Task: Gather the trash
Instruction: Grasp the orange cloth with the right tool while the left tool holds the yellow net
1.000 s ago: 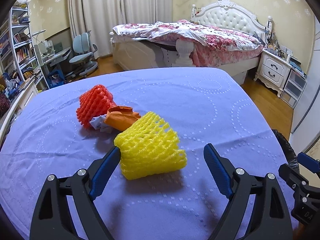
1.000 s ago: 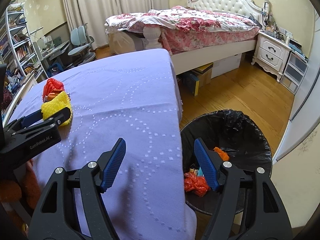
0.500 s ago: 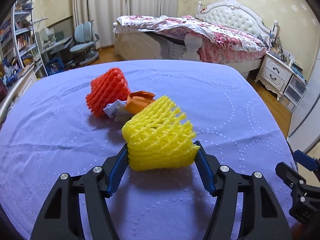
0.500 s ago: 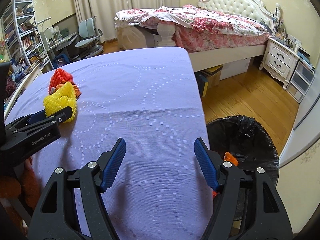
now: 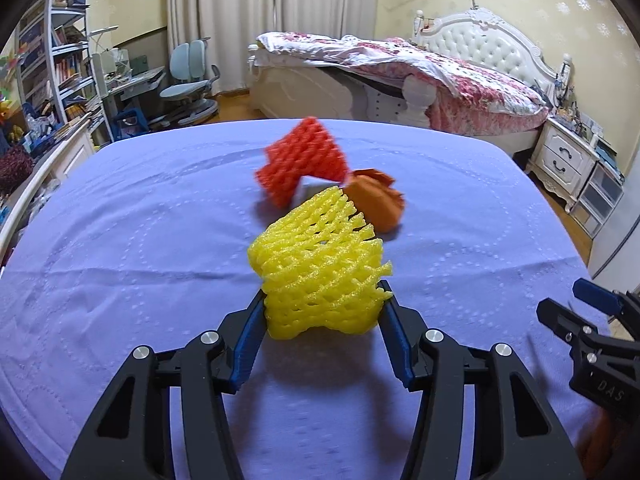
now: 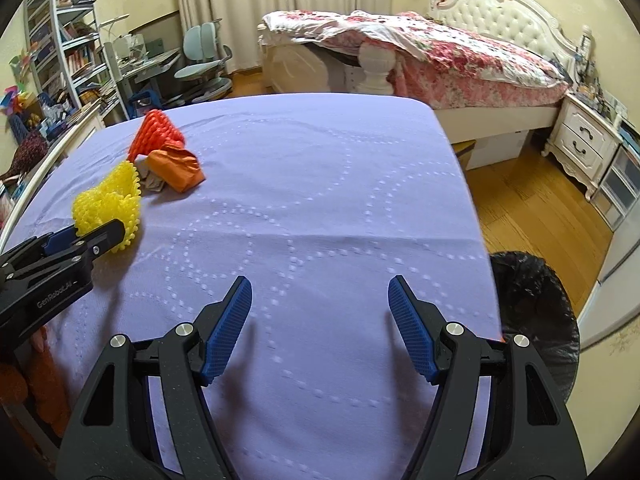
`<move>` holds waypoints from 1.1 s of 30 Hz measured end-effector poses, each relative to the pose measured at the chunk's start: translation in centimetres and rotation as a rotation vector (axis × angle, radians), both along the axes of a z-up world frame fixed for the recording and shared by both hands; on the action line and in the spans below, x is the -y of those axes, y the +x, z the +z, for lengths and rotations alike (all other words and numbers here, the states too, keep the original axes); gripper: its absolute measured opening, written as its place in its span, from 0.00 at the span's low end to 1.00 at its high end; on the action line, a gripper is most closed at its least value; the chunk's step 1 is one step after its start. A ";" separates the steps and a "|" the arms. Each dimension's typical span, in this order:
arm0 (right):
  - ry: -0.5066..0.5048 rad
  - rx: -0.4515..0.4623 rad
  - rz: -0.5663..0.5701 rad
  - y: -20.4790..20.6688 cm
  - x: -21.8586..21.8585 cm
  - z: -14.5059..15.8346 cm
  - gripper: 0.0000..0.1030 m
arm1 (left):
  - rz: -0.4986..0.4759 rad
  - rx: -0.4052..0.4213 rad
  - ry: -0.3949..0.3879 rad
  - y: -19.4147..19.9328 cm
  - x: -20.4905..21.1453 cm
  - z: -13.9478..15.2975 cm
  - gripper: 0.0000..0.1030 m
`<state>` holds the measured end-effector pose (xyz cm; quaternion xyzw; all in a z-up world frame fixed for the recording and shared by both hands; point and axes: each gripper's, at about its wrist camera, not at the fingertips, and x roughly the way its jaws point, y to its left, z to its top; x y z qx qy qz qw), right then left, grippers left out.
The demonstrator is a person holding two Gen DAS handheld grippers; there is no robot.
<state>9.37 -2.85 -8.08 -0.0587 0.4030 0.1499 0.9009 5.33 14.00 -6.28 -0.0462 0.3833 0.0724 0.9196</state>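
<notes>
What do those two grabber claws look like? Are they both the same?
Yes, they match. The left gripper and the right gripper each have two black plastic arms with cut-out holes, round silver bolts at the joints, and blue ribbed pads on the fingertips. Seen from the side, the left one has white lettering printed on its black finger. No cables, hands or sleeves show.

Red net point(image 5: 303, 160) is smeared with motion blur, and the orange wad point(image 5: 376, 200) beside it too. Yellow net point(image 5: 320, 272) covers the left gripper's point(image 5: 322, 312) pad tips and the grey scrap point(image 6: 154, 183) behind. The bin point(image 6: 532, 312) sits half hidden by the worktop point(image 6: 320, 200) edge, its contents unseen.
</notes>
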 end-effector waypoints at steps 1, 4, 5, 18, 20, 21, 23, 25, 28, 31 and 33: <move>-0.001 0.001 0.008 0.1 -0.4 0.0 0.67 | 0.011 -0.004 0.005 -0.2 -0.7 -0.1 0.52; -0.010 0.001 0.048 0.5 -2.3 -0.1 0.67 | 0.045 -0.013 0.017 -0.7 -2.6 -0.2 0.52; -0.010 0.003 0.066 0.8 -3.2 -0.2 0.67 | 0.055 -0.014 0.020 -0.8 -3.1 -0.2 0.52; -0.037 0.018 0.169 4.3 -11.5 -0.5 0.67 | 0.121 -0.019 -0.009 -0.9 -7.4 -0.4 0.52; -0.040 0.020 0.172 4.6 -12.1 -0.5 0.67 | 0.119 -0.019 -0.008 -0.8 -7.3 -0.5 0.52; -0.041 0.020 0.171 4.9 -12.4 -0.5 0.67 | 0.118 -0.019 -0.009 -0.9 -7.4 -0.5 0.52; -0.041 0.017 0.166 5.6 -12.9 -0.5 0.67 | 0.118 -0.019 -0.018 -0.8 -7.5 -0.5 0.52; -0.037 0.011 0.163 6.1 -13.1 -0.5 0.67 | 0.119 -0.018 -0.027 -0.9 -7.7 -0.5 0.52; -0.027 -0.007 0.163 6.8 -13.3 -0.6 0.65 | 0.120 -0.018 -0.032 -0.9 -7.8 -0.6 0.52; -0.024 -0.028 0.171 7.4 -13.4 -0.8 0.48 | 0.119 -0.018 -0.031 -0.8 -7.9 -0.5 0.52; -0.025 -0.036 0.175 7.5 -13.4 -0.9 0.37 | 0.120 -0.018 -0.033 -0.7 -7.9 -0.5 0.52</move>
